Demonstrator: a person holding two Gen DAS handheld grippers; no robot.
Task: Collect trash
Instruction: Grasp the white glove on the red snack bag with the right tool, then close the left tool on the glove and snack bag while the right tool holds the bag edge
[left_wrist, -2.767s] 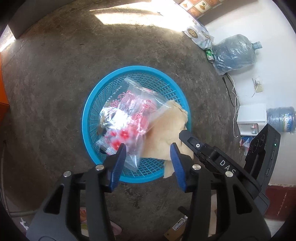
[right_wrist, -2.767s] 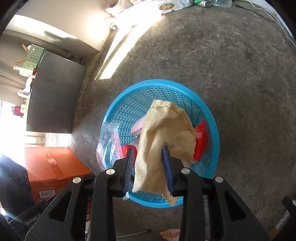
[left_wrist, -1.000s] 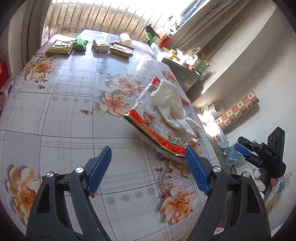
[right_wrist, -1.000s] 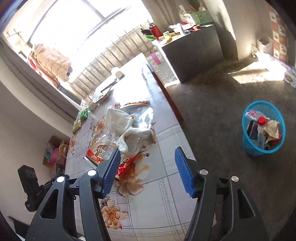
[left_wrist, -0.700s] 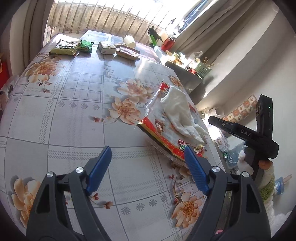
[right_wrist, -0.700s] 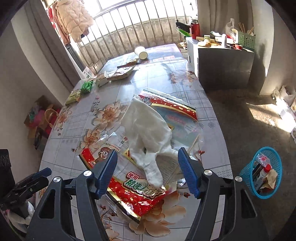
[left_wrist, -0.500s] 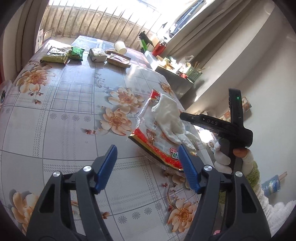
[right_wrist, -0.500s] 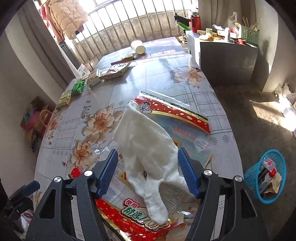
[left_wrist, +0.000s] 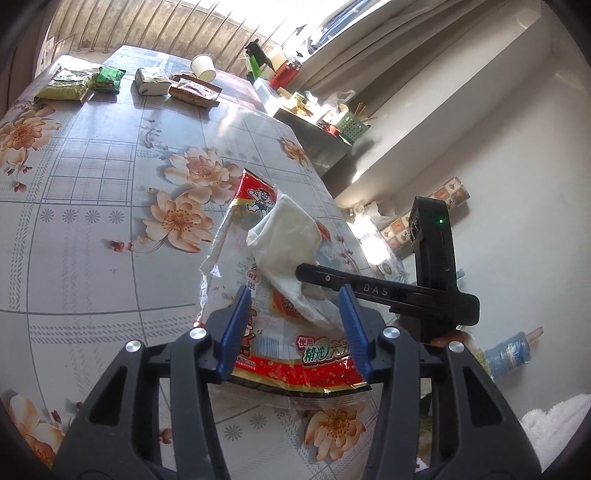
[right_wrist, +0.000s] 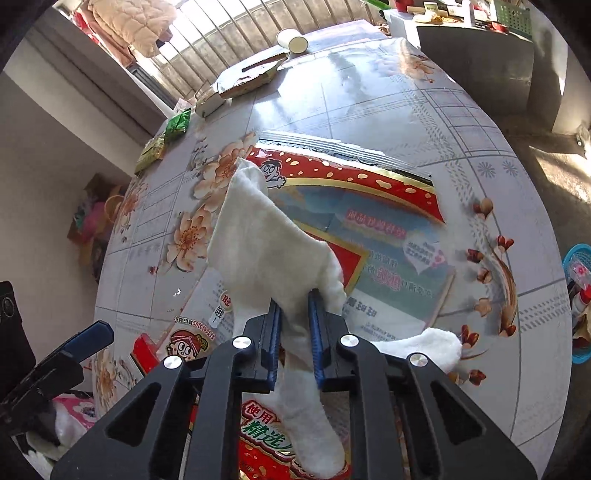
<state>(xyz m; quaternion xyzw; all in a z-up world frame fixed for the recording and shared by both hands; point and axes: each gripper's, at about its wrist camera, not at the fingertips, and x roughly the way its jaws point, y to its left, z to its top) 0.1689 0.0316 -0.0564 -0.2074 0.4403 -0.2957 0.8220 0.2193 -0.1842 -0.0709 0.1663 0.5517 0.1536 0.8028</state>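
A white cloth (left_wrist: 284, 236) (right_wrist: 266, 254) lies across a big red snack bag (left_wrist: 321, 354) (right_wrist: 388, 258) on the flowered table (left_wrist: 92, 221) (right_wrist: 369, 103). My right gripper (right_wrist: 295, 332) (left_wrist: 306, 275) is over the cloth's near part, jaws closing, with the cloth pinched between the blue pads. My left gripper (left_wrist: 293, 328) hovers at the bag's near edge. Its jaws are closing too, with the bag's printed front between the fingers, and the pads do not press on it. One of its blue fingers (right_wrist: 90, 336) shows at the lower left of the right wrist view.
Several snack packets (left_wrist: 107, 79) and a paper cup (left_wrist: 203, 68) (right_wrist: 293, 40) sit at the table's far end. A blue basket (right_wrist: 576, 258) with trash stands on the floor past the table's right edge. A cluttered grey counter (right_wrist: 480, 55) lies beyond.
The right gripper came in over the bag, dropped onto the white cloth and closed on it. The left gripper's fingers narrowed and moved closer to the bag's near edge.
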